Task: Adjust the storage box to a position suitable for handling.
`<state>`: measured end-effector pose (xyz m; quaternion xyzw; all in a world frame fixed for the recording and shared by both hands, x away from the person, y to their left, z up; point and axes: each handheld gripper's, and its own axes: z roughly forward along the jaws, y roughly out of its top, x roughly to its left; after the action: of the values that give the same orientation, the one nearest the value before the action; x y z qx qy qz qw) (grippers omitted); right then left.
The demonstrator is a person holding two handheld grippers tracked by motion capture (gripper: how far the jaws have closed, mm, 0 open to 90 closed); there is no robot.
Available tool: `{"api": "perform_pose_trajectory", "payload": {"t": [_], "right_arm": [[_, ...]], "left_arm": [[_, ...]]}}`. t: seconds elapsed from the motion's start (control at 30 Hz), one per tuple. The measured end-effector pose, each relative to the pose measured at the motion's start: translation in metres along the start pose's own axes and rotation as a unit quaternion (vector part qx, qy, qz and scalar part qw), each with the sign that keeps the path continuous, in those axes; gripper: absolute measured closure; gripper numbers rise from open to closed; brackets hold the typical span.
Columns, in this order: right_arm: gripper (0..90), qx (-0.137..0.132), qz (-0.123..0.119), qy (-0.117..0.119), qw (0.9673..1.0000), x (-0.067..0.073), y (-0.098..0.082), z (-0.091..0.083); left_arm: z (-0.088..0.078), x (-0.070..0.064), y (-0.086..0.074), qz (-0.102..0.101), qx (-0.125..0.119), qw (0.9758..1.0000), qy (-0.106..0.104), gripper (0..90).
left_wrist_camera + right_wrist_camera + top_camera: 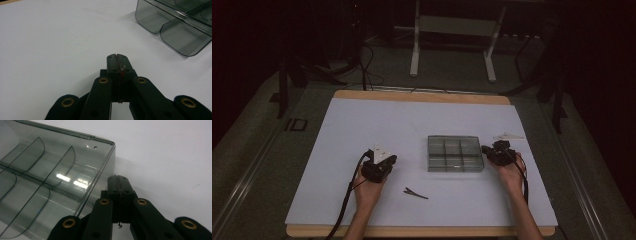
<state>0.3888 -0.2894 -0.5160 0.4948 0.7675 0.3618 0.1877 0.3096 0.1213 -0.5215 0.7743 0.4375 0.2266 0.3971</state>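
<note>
A smoky clear box (pixel 454 153) with several compartments lies flat in the middle of the white table (pixel 362 125). My left gripper (pixel 384 156) rests on the table left of the box, shut, with nothing seen between its jaws. In the left gripper view its tips (pixel 117 58) meet over bare table, and the box (pixel 175 27) lies ahead to the right. My right gripper (pixel 486 149) sits at the box's right edge, also shut. In the right gripper view its closed tips (pixel 117 178) stand just beside the box's corner wall (pixel 100 177).
A thin dark clip-like object (pixel 416 193) lies on the table in front of the box, between my two hands. A small pale flat piece (pixel 508 135) lies behind the right gripper. Beyond the table's far edge stands a metal frame (pixel 452 30) on the dark floor.
</note>
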Motion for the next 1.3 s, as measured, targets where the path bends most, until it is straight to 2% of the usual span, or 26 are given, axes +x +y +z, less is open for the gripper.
{"api": "perform_pose_trajectory", "payload": {"t": [0.17,0.4,0.63,0.87,1.0,1.3], "right_arm": [[90.0,0.003,-0.003,0.014,0.9999,0.001,0.001,0.003],[90.0,0.006,-0.004,0.016,0.9999,0.001,0.002,0.004],[90.0,0.006,-0.01,0.032,0.9994,0.006,0.002,0.006],[90.0,0.003,-0.017,0.056,0.9983,0.019,-0.002,0.006],[90.0,0.004,-0.023,0.066,0.9976,0.027,-0.004,0.006],[90.0,0.007,-0.035,0.084,0.9959,0.039,-0.006,0.007]], "left_arm": [[0.004,-0.004,0.0,0.005,0.003,1.0,-0.008,90.0],[0.007,-0.008,0.001,0.01,0.006,0.9998,-0.014,90.0],[0.01,-0.012,0.001,0.017,0.007,0.9996,-0.021,90.0],[0.014,-0.017,0.002,0.024,0.011,0.9991,-0.034,90.0],[0.016,-0.021,0.003,0.028,0.012,0.9985,-0.046,90.0],[0.018,-0.025,0.003,0.028,0.013,0.9978,-0.058,90.0]]}}
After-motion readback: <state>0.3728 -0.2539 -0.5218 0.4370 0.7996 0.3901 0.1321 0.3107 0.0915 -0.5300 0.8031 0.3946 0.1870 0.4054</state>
